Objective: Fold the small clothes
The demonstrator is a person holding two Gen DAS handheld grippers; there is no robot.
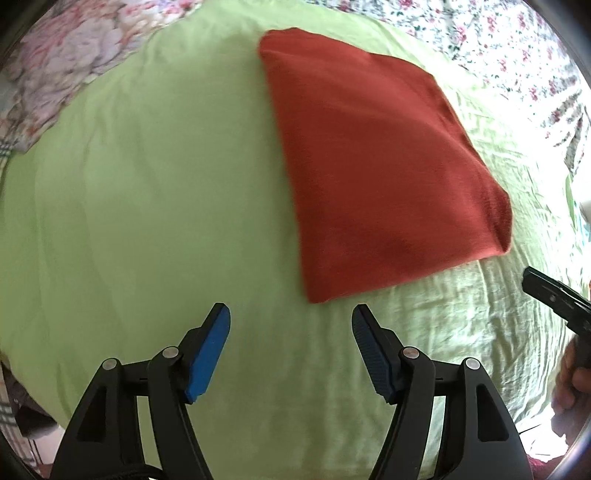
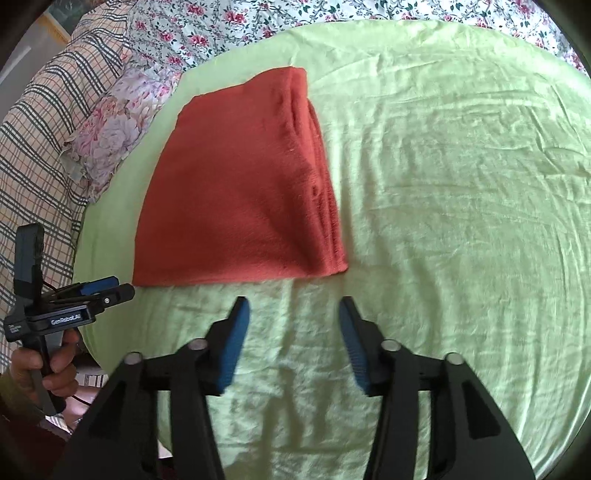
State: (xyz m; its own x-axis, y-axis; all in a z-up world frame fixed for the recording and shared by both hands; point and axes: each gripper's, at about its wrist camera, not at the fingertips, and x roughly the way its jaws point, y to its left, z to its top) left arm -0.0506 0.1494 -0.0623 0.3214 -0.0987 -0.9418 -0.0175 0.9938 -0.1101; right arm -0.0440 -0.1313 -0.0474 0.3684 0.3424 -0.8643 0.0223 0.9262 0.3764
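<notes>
A rust-red garment (image 1: 373, 166) lies folded into a flat rectangle on the light green sheet (image 1: 147, 203). It also shows in the right wrist view (image 2: 240, 192), with stacked folded edges along its right side. My left gripper (image 1: 291, 317) is open and empty, a little short of the garment's near corner. My right gripper (image 2: 293, 310) is open and empty, just in front of the garment's near edge. The left gripper (image 2: 107, 290) also shows at the left of the right wrist view, held in a hand. A tip of the right gripper (image 1: 546, 288) shows at the right edge of the left wrist view.
A floral pillow (image 2: 114, 122) and a plaid cover (image 2: 40, 122) lie left of the green sheet (image 2: 461, 184). Floral bedding (image 2: 258, 22) runs along the far side. The sheet is wrinkled to the right of the garment.
</notes>
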